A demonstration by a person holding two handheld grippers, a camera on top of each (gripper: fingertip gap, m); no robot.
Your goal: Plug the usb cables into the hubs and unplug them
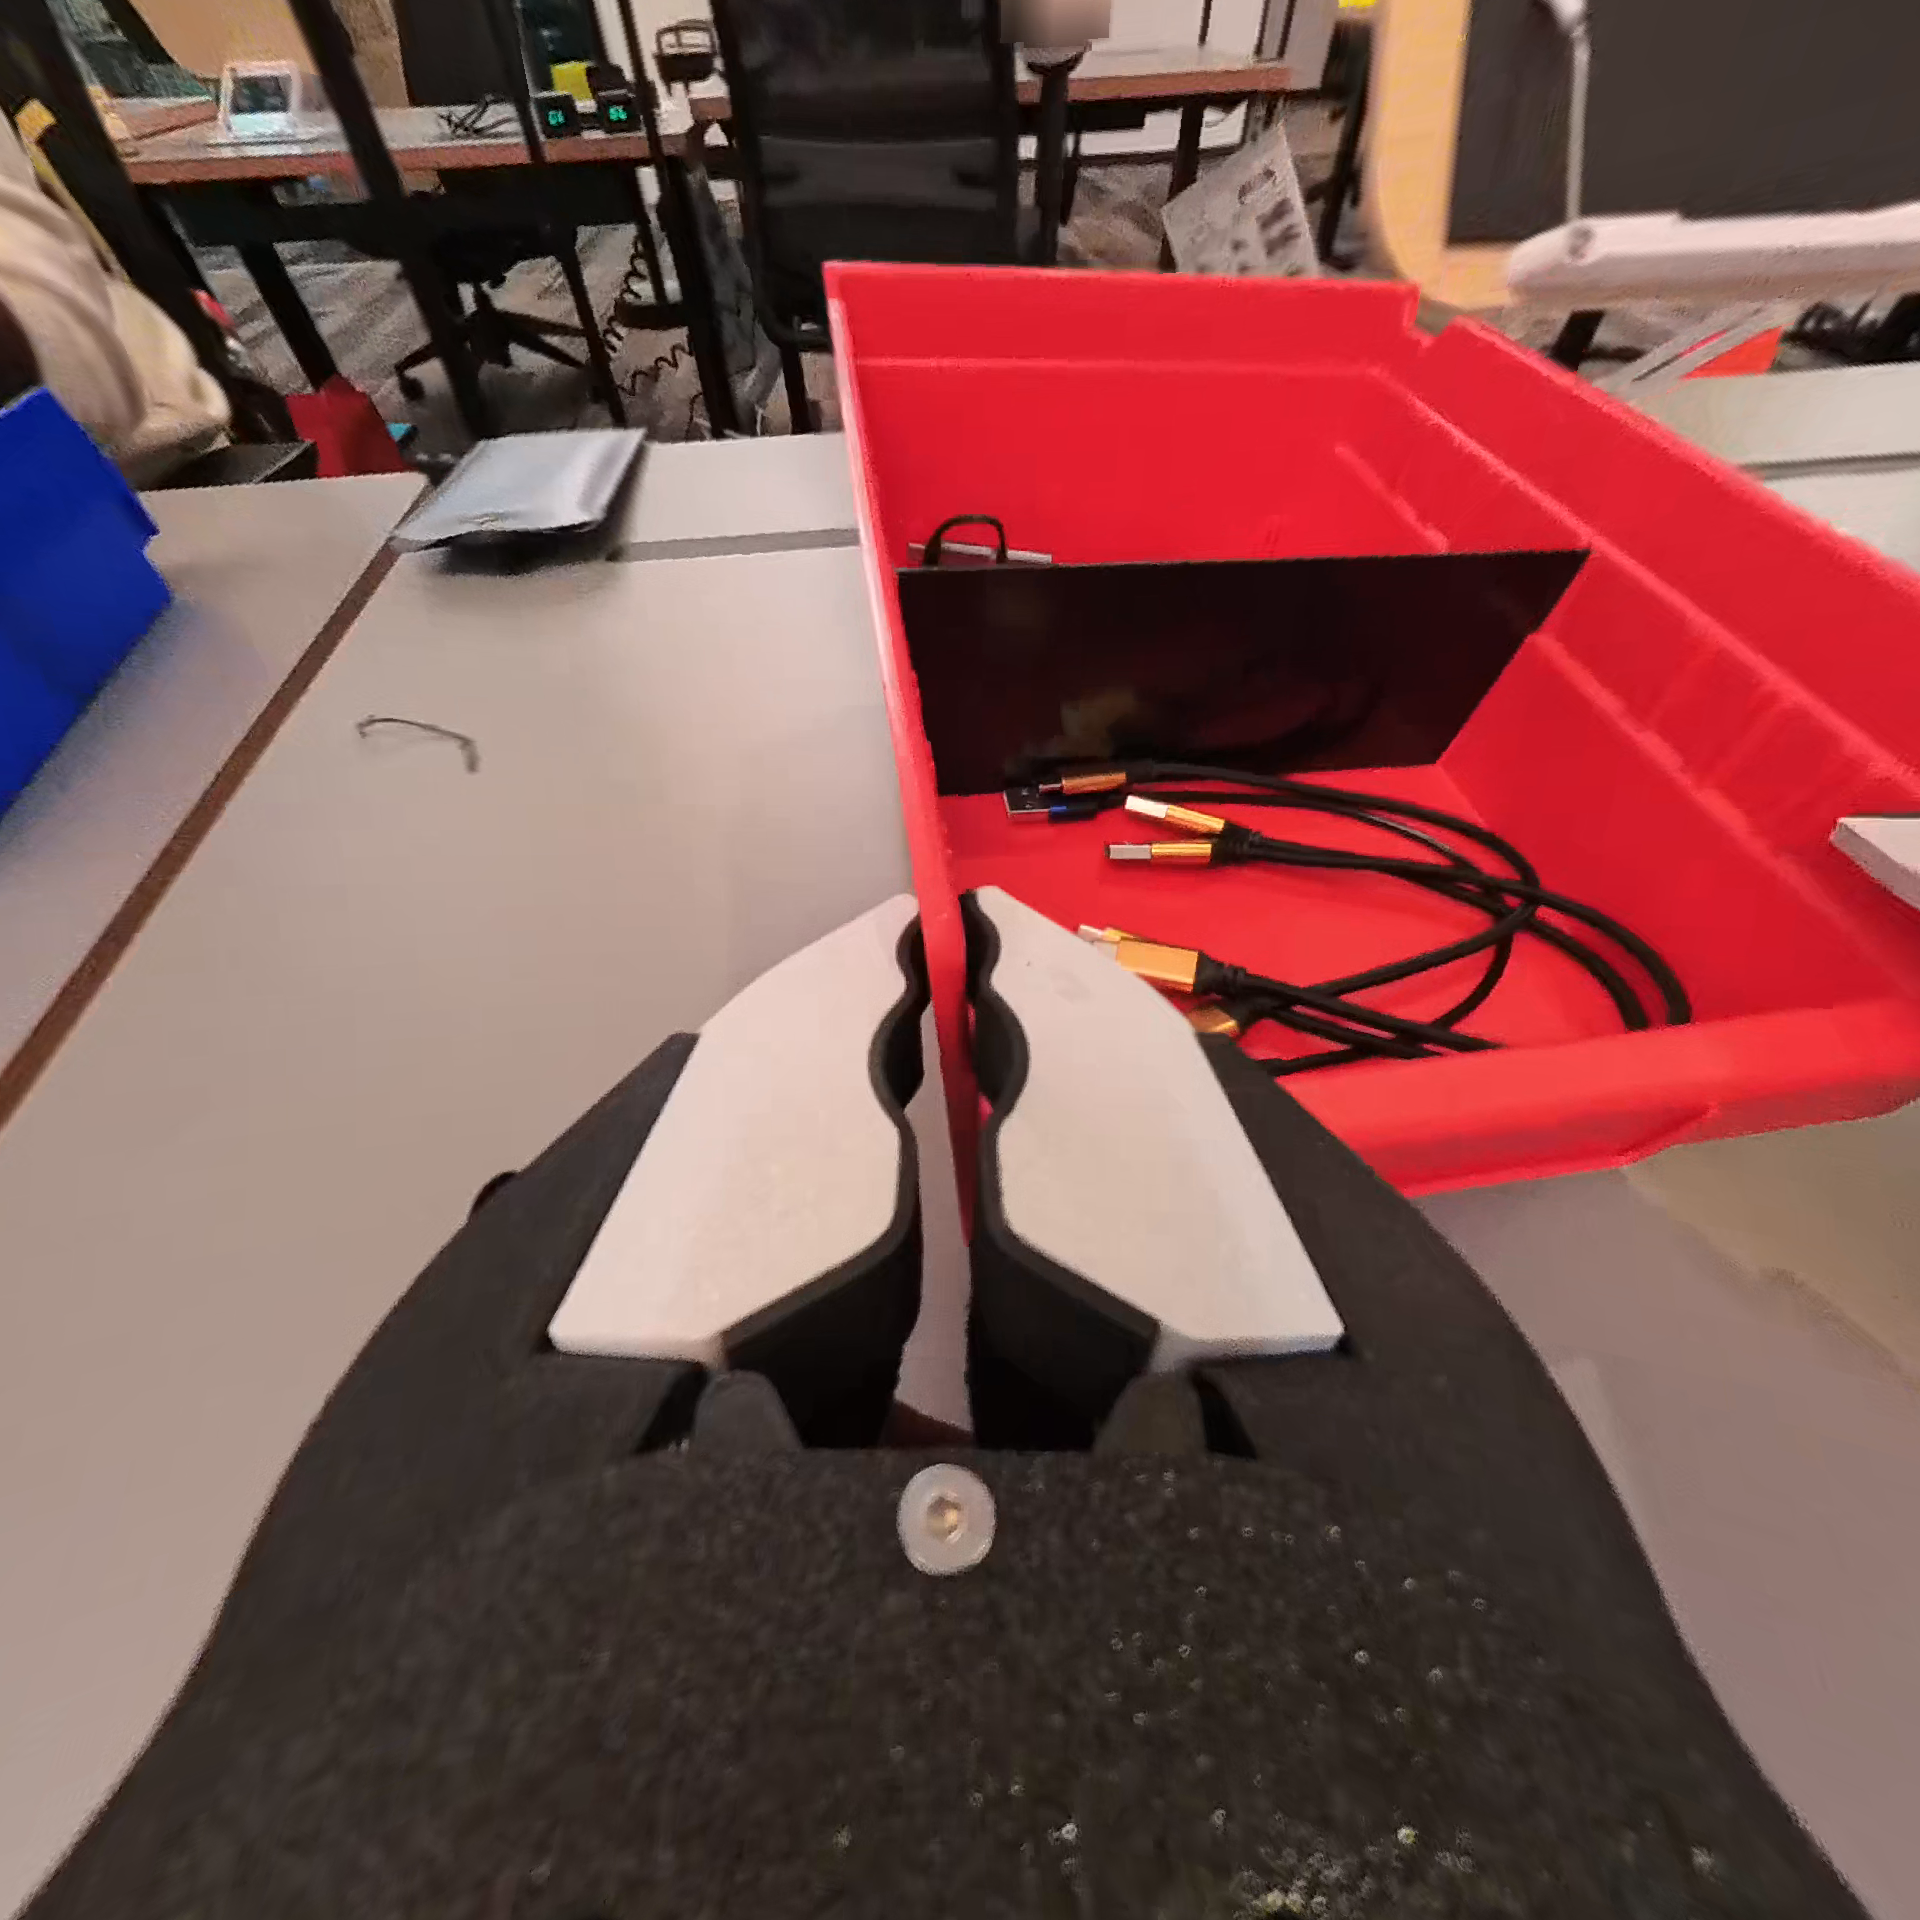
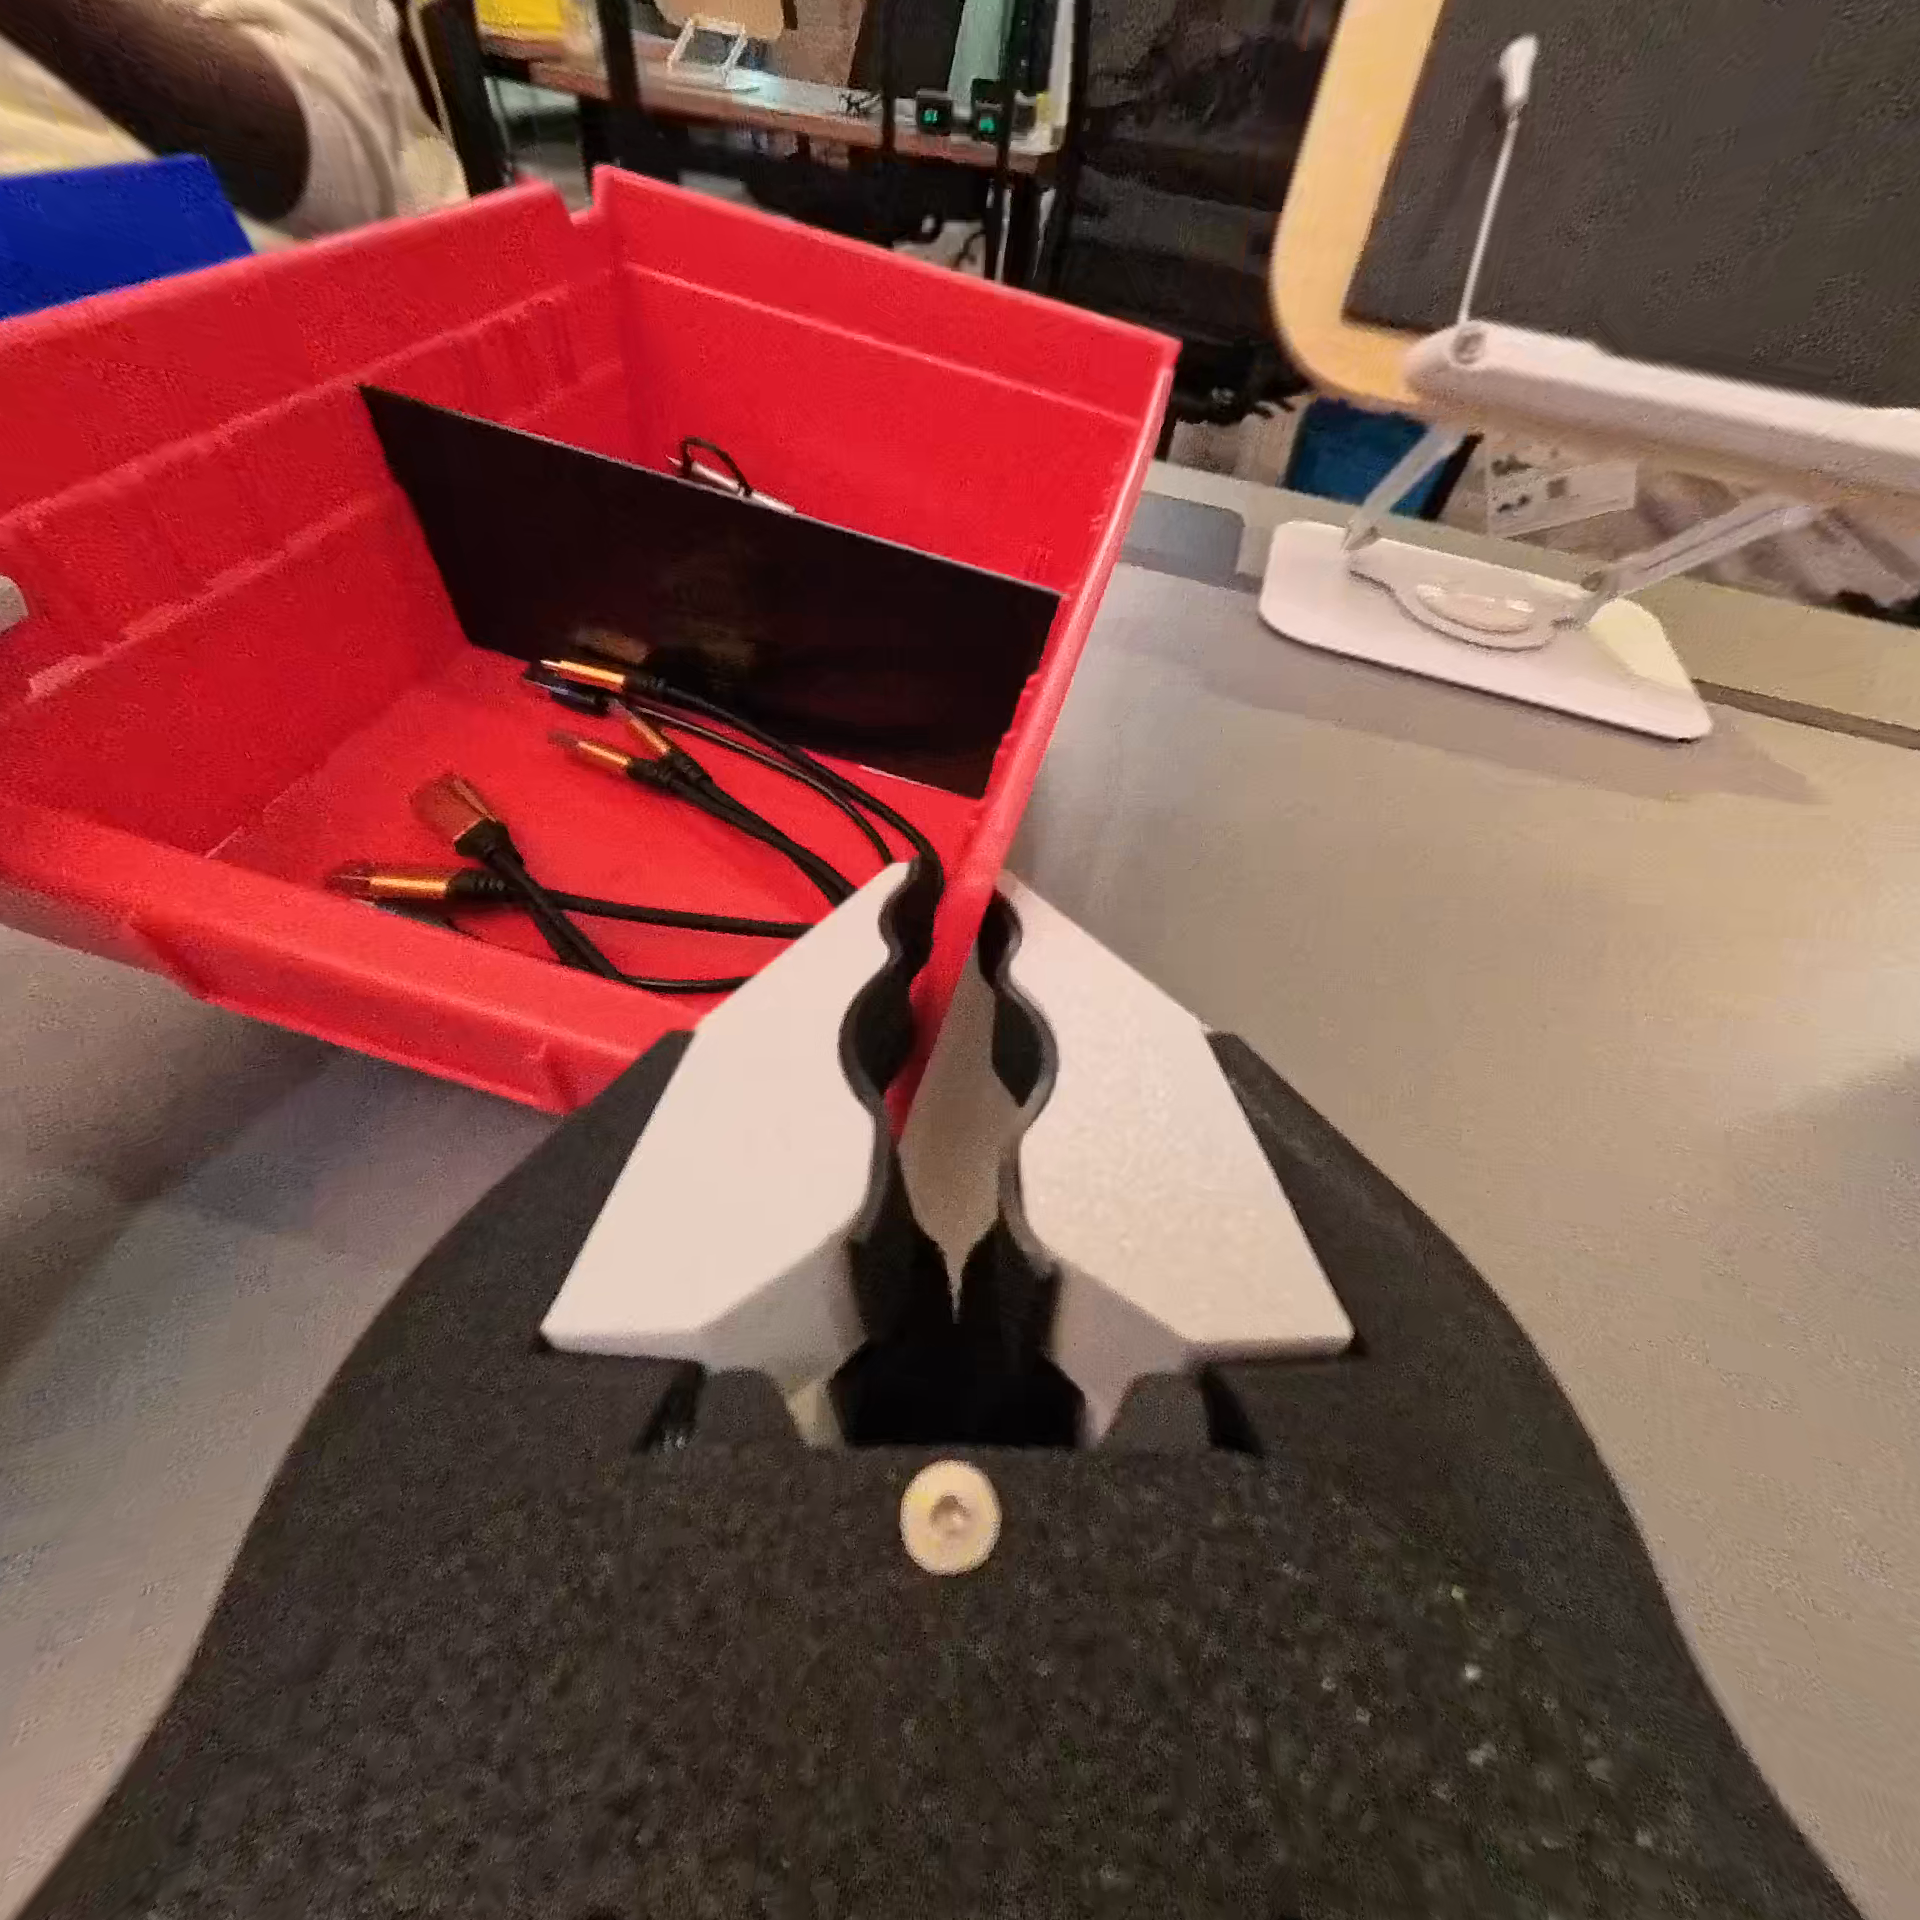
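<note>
At the near left corner of the red bin (image 1: 1143,416): left gripper (image 1: 945,914), jaws closed on the bin's side wall, one finger outside over the grey table (image 1: 520,935), the other inside above the cables. At the near right corner: right gripper (image 2: 956,894), likewise clamped across the opposite side wall (image 2: 982,862), inner finger over the bin floor, outer finger over the table (image 2: 1455,1039). A grip on both walls at once, probably for balance and level carriage of the bin; from these views, impossible to tell whether lifted or resting on the table.

Just beyond the fingertips, in the near compartment: black cables (image 1: 1455,883) with gold-coloured plugs (image 1: 1174,816), loose and tangled on the floor, close to the left gripper's inner finger but not touching it as far as visible. Loose lay, hence likely to slide under any tilt.

Mid-bin: black divider panel (image 1: 1195,665), upright across the full width, keeping the cables in the front section. Behind it: a small black-looped item (image 1: 971,540), only partly visible.

Beside the bin, on the table: a thin dark wire loop (image 1: 416,732), a grey pouch (image 1: 530,488), a blue bin (image 1: 62,582) at the left edge, a white stand (image 2: 1475,623) to the right.

Farthest: desks and chairs, blurred.
</note>
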